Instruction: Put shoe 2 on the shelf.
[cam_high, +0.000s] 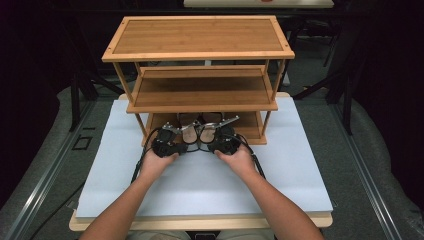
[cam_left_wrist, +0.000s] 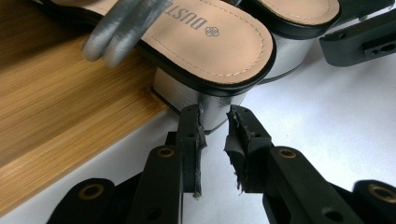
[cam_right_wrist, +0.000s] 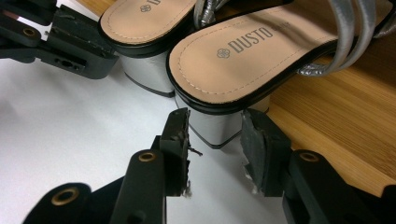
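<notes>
We have a pair of silver-strapped sandals on the bottom shelf (cam_high: 250, 131) of the bamboo rack (cam_high: 198, 37), heels hanging out over the white worktop (cam_high: 300, 165). That overhang gives us something to grip. Our left hand-held gripper (cam_left_wrist: 215, 122) sits spread just at the block heel of the left sandal (cam_left_wrist: 205, 42); our right hand-held gripper (cam_right_wrist: 215, 122), also spread, brackets the heel of the right sandal (cam_right_wrist: 243, 60). Neither pinches anything.
</notes>
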